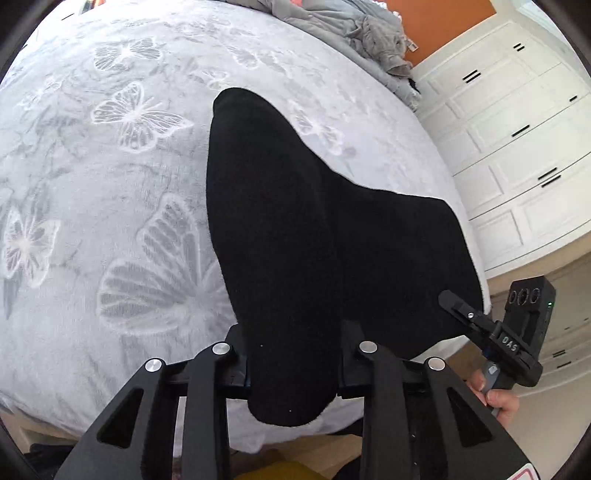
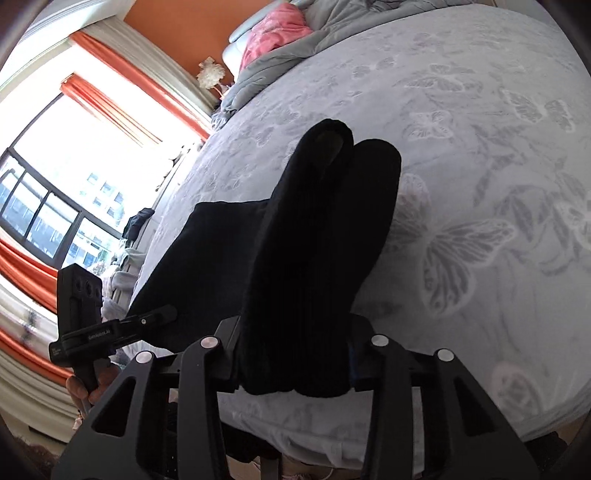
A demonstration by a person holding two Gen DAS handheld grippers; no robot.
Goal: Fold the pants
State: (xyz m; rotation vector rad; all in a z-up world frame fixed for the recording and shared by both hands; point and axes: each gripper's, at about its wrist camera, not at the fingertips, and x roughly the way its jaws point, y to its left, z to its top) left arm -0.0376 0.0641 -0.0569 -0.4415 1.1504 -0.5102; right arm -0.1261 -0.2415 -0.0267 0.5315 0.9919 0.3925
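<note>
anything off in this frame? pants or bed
Nothing damaged or spilled. The black pants lie on the bed partly folded, both grippers clamped on their near edge. The far leg ends are uneven, one reaching further. A rumpled grey blanket sits at the far end.

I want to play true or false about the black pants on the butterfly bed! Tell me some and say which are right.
1. The pants are black. True.
2. The pants lie on the floor. False: they lie on the butterfly blanket.
3. The left gripper grips pants fabric. True.
4. The right gripper is empty. False: it grips the pants too.
5. The curtains are blue. False: orange.
</note>
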